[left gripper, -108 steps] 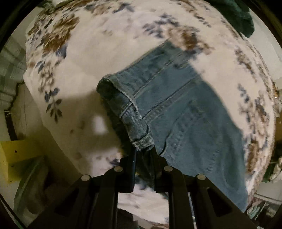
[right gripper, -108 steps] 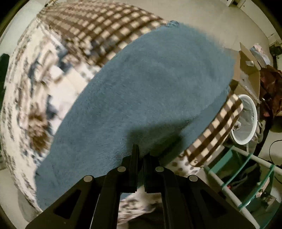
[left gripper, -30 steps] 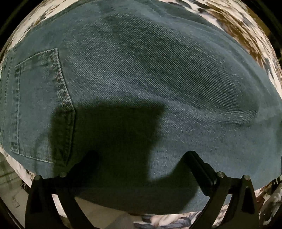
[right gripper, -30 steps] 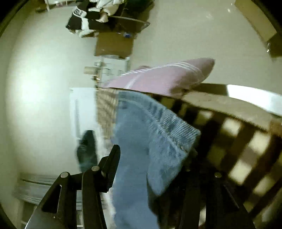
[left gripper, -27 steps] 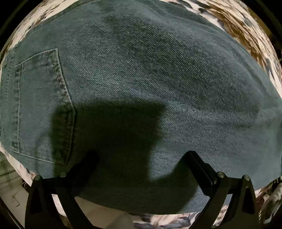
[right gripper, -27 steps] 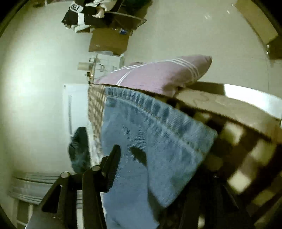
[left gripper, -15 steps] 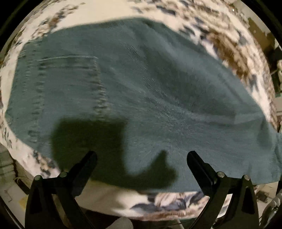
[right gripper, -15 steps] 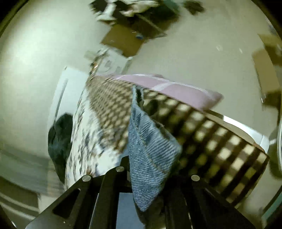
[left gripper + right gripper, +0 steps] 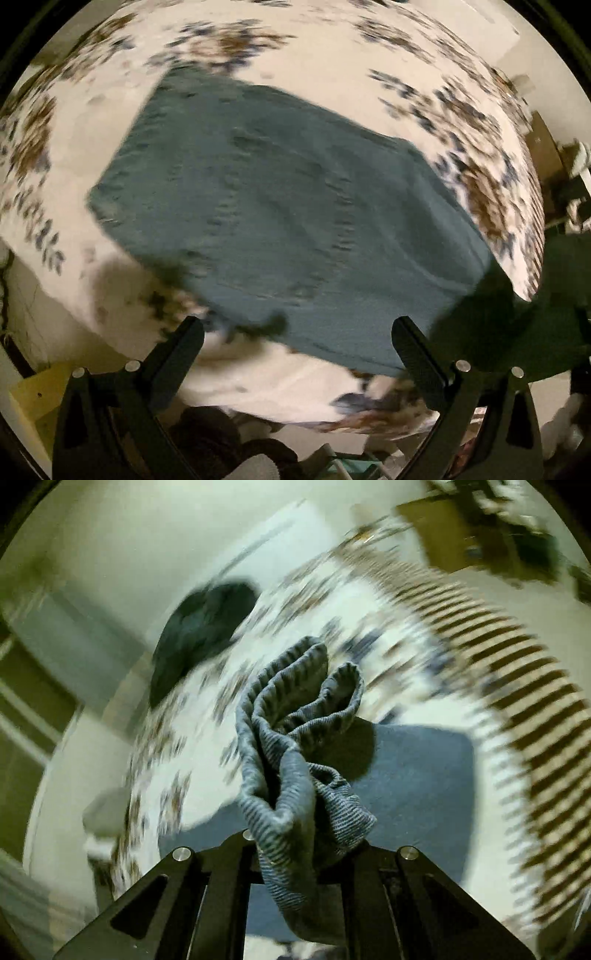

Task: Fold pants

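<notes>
denim: my pants [image 9: 288, 221] lie flat on the floral bedspread [image 9: 332, 66]
step: i judge a lengthwise fold, cuffs being carried
right gripper [image 9: 295, 845]: clamped on bunched hems, raised above the bed
left gripper [image 9: 295, 332]: spread wide, empty, hovering
next: lay hems onto the waist end

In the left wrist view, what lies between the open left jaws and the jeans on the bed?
Only the floral bedspread. The left gripper is open with nothing between its jaws, and the near edge of the jeans lies just beyond them. The left wrist view shows it, though blurred.
</notes>
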Demonstrator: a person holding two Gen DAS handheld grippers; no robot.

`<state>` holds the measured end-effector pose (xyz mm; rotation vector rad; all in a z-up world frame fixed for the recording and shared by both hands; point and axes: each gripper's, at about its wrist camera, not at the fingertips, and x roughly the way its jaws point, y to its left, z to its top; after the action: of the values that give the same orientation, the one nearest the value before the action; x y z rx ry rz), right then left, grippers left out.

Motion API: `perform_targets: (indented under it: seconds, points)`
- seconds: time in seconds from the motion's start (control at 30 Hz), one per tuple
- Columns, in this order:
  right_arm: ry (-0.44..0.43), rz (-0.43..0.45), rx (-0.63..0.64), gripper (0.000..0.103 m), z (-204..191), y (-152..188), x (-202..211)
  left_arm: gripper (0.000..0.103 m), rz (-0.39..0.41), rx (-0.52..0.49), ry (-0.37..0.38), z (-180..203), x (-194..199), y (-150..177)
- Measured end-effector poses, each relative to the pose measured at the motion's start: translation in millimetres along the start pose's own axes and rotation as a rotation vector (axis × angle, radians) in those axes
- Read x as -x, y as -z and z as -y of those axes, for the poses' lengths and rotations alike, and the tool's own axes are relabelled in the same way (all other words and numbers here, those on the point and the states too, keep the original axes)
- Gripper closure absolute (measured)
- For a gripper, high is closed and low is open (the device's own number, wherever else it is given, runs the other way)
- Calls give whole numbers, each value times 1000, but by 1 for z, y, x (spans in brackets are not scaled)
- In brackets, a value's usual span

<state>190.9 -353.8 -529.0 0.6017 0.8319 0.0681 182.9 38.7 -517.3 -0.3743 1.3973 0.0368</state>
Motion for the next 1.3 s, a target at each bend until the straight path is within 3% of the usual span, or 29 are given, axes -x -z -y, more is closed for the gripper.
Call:
perform_targets:
  seconds: [0.17, 0.3, 0.37, 0.47, 0.5, 0.53, 0.67, 0.93, 1.13, 1.2, 1.3]
  points:
    - [29, -180, 208, 95, -72, 79, -105, 0, -3, 66, -37, -42, -5, -7]
    - [83, -276, 313, 95, -94, 135, -155, 0, 14, 69, -59, -65, -4, -14]
    - [150, -299, 360, 93, -100, 153, -172, 0, 24, 63, -65, -69, -4, -18]
    - [191, -363, 383, 76, -100, 151, -185, 0, 35, 57, -49, -66, -4, -26]
    - [158, -409, 369, 58, -101, 151, -186, 0, 40, 49, -30, -61, -4, -30]
    - [96, -458, 335, 50, -99, 146, -183, 0, 48, 37, -14, -55, -3, -34]
    - [-8, -476, 200, 44, -81, 126, -146, 0, 70, -46, 30, -18, 0, -48]
    - [106, -365, -58, 32, 11, 82, -79, 0, -5, -183, 128, 61, -39, -58]
    - [249, -289, -108, 21, 52, 62, -64, 0, -6, -230, 38, 83, -77, -61]
    - [294, -279, -129, 18, 70, 55, -69, 10, 7, -229, 30, 86, -84, -63]
    - [330, -292, -165, 17, 94, 49, -82, 46, 44, -282, 27, 92, -85, -62]
